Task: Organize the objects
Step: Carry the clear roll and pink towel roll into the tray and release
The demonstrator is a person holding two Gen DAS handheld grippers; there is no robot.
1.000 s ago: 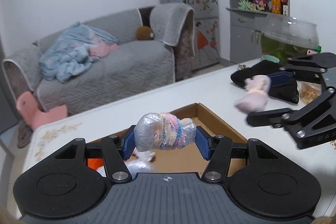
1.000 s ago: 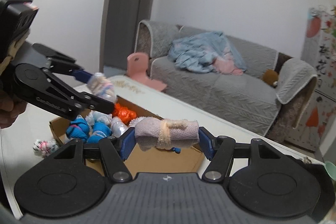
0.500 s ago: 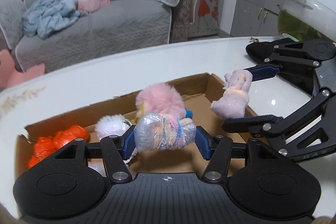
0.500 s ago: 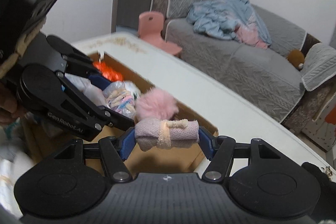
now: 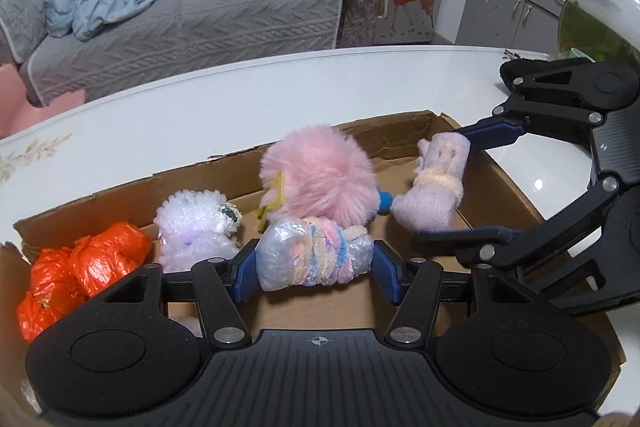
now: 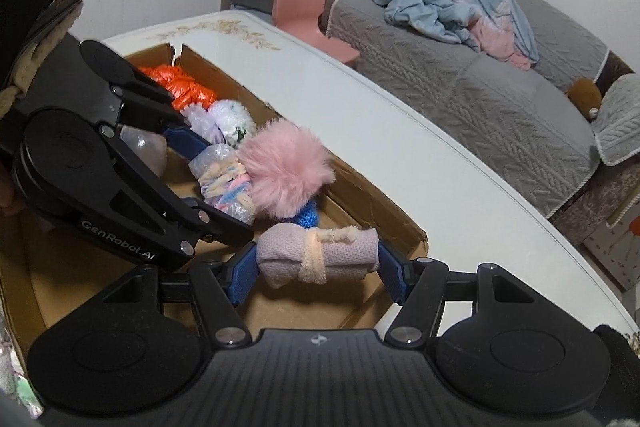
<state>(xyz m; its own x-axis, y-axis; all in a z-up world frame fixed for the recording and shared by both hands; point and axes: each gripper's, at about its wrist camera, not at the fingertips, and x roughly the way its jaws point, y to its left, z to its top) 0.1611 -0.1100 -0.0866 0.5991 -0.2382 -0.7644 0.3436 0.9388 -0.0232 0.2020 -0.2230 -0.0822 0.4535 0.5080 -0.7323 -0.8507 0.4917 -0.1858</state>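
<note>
Our left gripper [image 5: 315, 265] is clamped on a clear plastic bundle [image 5: 314, 254] wound with pastel fuzzy cord, squeezed end to end between the blue pads. Our right gripper [image 6: 318, 259] holds a lilac knitted roll [image 6: 318, 253] tied with a cream cord in the same way, each end against a pad. Both loads hang above the floor of the cardboard box [image 5: 404, 137], just inside its near half; we cannot tell whether either one touches the bottom.

In the left wrist view the right gripper comes in from the right, its roll just beside a pink pompom [image 5: 320, 179] that sits against the far wall. Left of the pompom lie a white fluffy ball [image 5: 196, 223] and, in the far left corner, an orange crinkled bag [image 5: 86, 263]. The box rests on a white table [image 5: 240, 87], with a grey sofa [image 5: 180, 19] beyond it.

We judge this to be the placing step, and the crowding is the main risk. The two grippers sit very close, so opening both at once could knock the finger frames together. The plastic bundle looks slick and springy; released from above the floor, it may roll into the pompom or the bare right part. The lilac roll hangs near the right wall, so a stray push could tip it over the rim or shift the light box.
</note>
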